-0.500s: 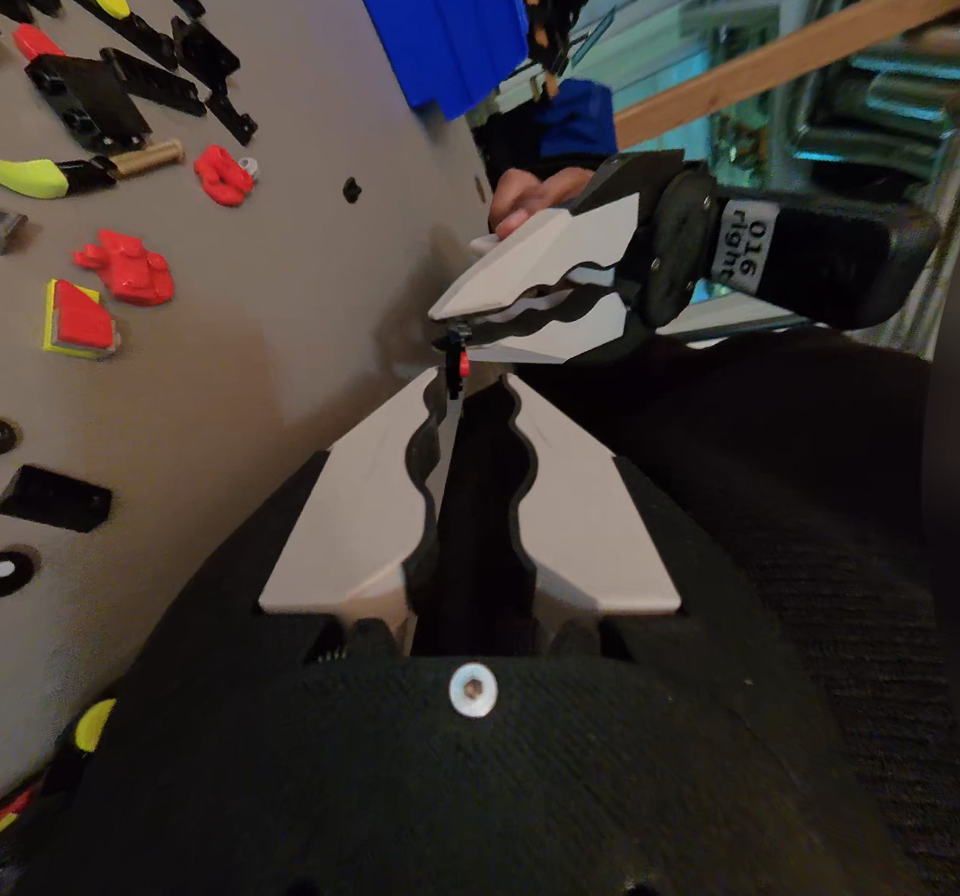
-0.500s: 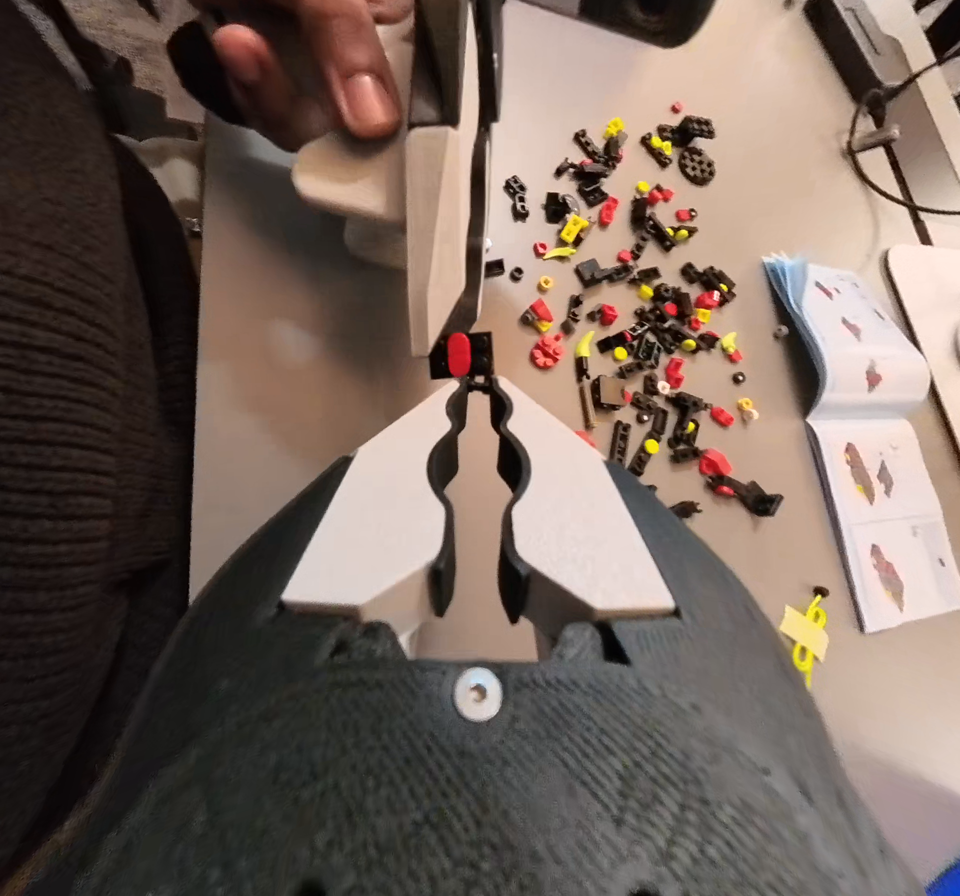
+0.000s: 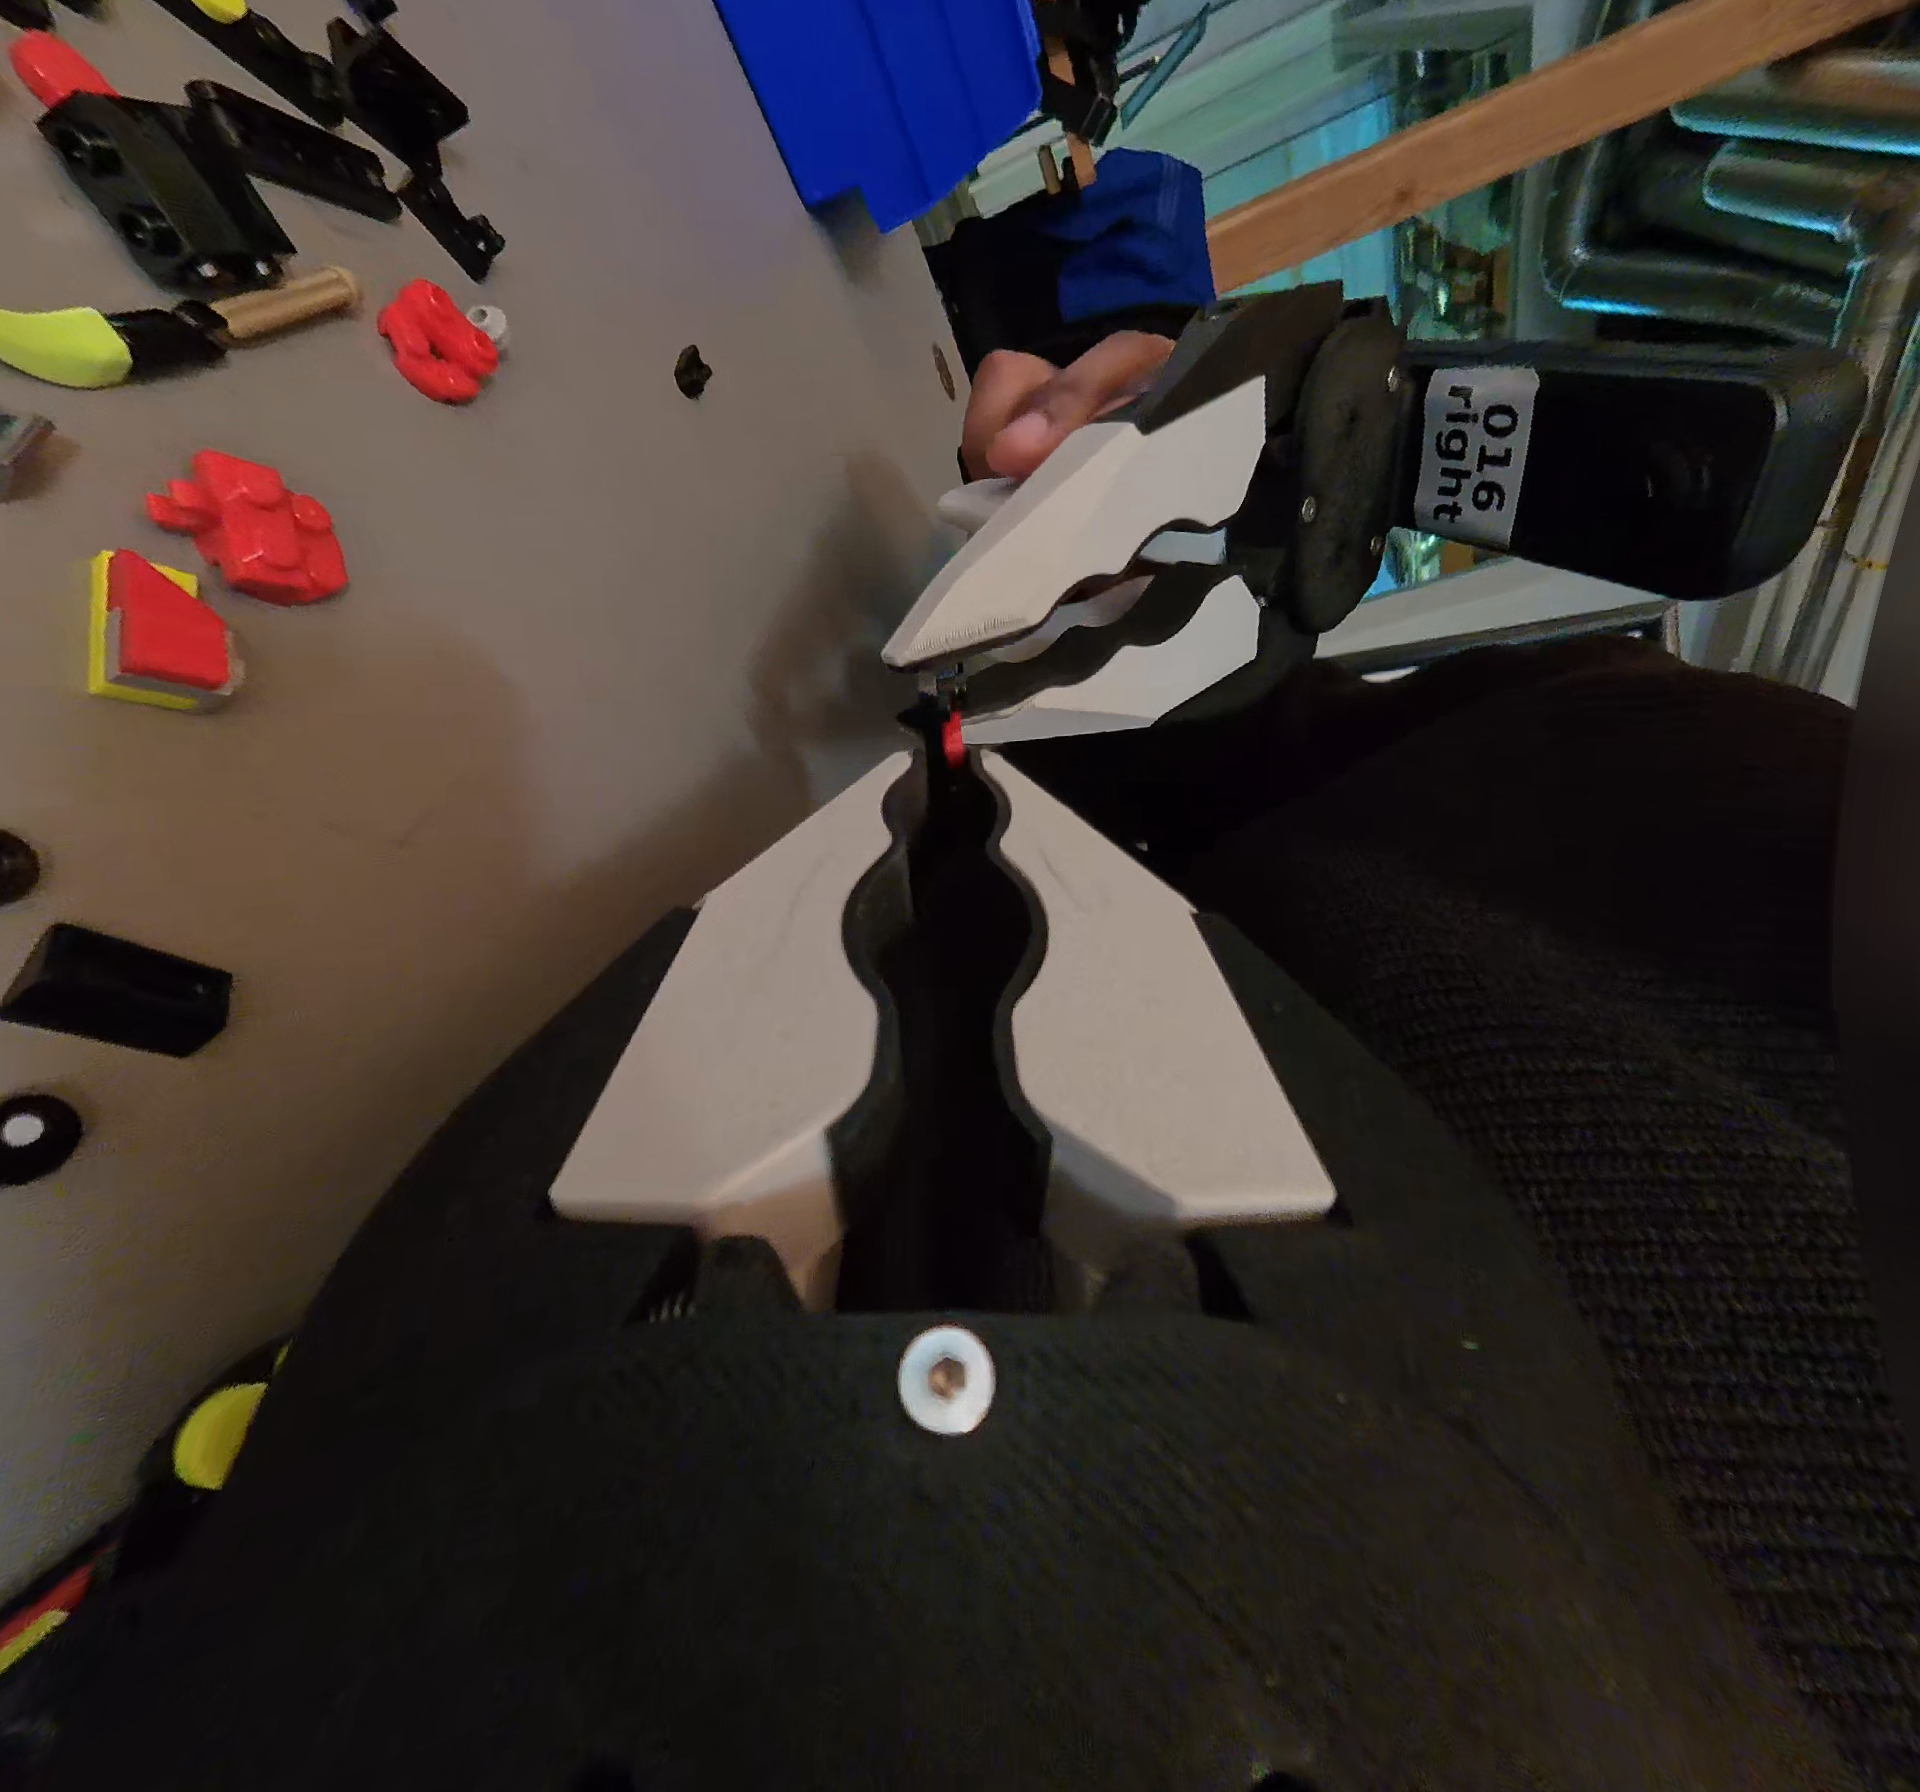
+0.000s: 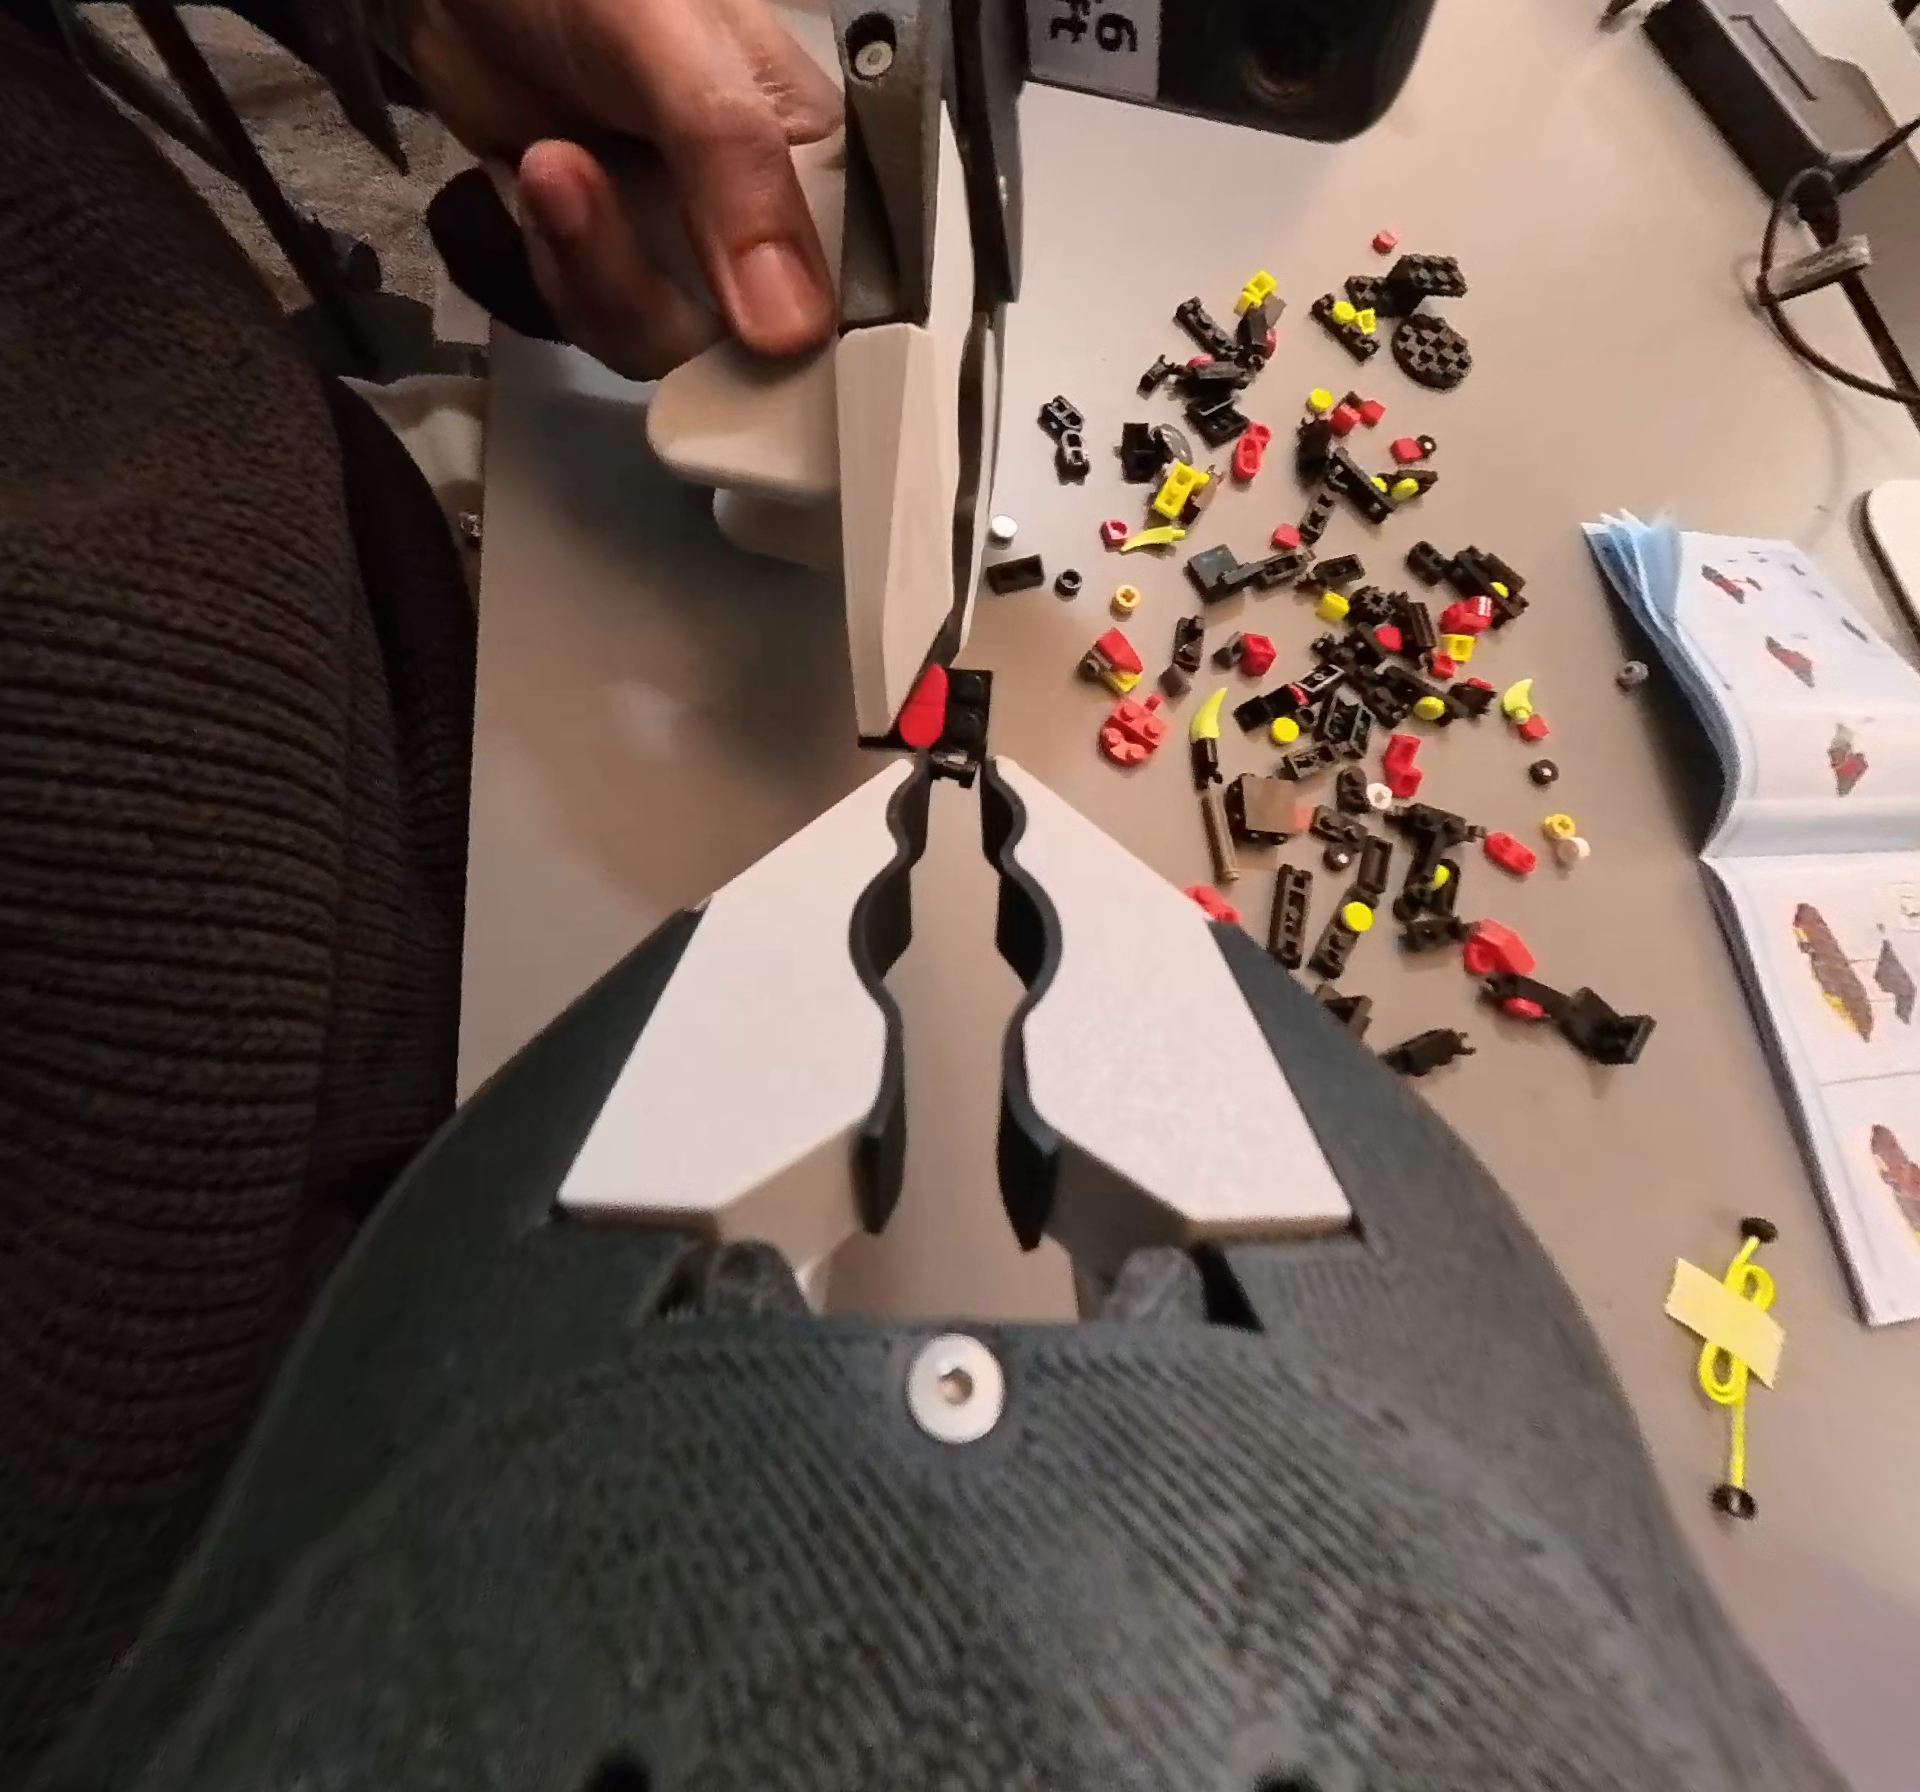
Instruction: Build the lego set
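While both grippers meet tip to tip above the near edge of the grey surface (image 4: 665,807), each grips a part of one small brick assembly. The left gripper (image 4: 935,703), reaching down from the top of the right wrist view with a hand (image 4: 665,142) on its handle, has its fingers (image 4: 894,537) closed narrow on a thin black plate (image 4: 971,703) that carries a red curved piece (image 4: 923,708); in the left wrist view the same plate appears edge-on, with the red piece (image 3: 951,743) at the tips. The right gripper (image 4: 954,774) has its fingers narrow, pinching a small black piece (image 4: 956,766) that touches the lower edge of the plate. In the left wrist view the right gripper (image 3: 951,688) enters from the right, fingertips against the top of the assembly.

To the right of the grippers, well apart from them, a scatter of loose black, red and yellow bricks (image 4: 1351,662) lies on the surface. Beyond it lies an open instruction booklet (image 4: 1787,786), and nearer the camera a yellow cord with a paper tag (image 4: 1730,1327). A dark knitted garment (image 4: 187,703) fills the left side.
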The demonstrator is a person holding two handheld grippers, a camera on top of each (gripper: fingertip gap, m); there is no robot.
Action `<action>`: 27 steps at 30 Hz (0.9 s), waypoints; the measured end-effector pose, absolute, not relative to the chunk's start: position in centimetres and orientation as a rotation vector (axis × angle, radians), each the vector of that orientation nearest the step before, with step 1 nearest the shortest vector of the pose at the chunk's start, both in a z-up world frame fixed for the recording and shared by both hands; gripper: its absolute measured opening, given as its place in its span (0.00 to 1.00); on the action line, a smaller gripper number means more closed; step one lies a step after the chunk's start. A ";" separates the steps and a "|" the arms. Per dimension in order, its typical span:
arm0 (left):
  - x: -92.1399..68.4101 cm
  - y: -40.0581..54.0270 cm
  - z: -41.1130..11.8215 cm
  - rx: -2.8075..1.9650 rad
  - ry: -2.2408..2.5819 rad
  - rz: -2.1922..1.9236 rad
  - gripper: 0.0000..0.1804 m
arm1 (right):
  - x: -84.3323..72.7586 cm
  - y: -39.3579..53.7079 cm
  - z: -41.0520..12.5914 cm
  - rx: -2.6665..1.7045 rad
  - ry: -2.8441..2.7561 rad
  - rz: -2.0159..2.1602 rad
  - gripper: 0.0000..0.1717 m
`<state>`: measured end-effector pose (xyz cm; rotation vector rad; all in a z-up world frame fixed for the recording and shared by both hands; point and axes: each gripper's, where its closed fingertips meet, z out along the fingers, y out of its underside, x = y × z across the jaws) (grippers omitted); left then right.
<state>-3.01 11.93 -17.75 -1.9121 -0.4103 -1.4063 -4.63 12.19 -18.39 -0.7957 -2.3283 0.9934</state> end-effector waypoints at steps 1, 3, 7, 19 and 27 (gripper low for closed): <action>-2.9 11.8 -17.8 -1.924 -0.400 -1.406 0.01 | -4.5 12.1 -18.4 -0.786 -2.336 0.994 0.04; -2.7 11.7 -18.0 -1.947 -0.383 -1.404 0.01 | -4.4 12.0 -18.6 -0.770 -2.349 0.996 0.05; -2.3 11.5 -17.9 -1.966 -0.351 -1.410 0.02 | -4.1 11.9 -18.5 -0.744 -2.363 1.002 0.04; -1.5 10.9 -18.6 -2.030 -0.295 -1.423 0.02 | -3.3 11.5 -19.0 -0.651 -2.415 0.968 0.05; -1.2 10.8 -18.8 -2.039 -0.294 -1.451 0.02 | -3.0 11.4 -19.3 -0.655 -2.441 0.978 0.07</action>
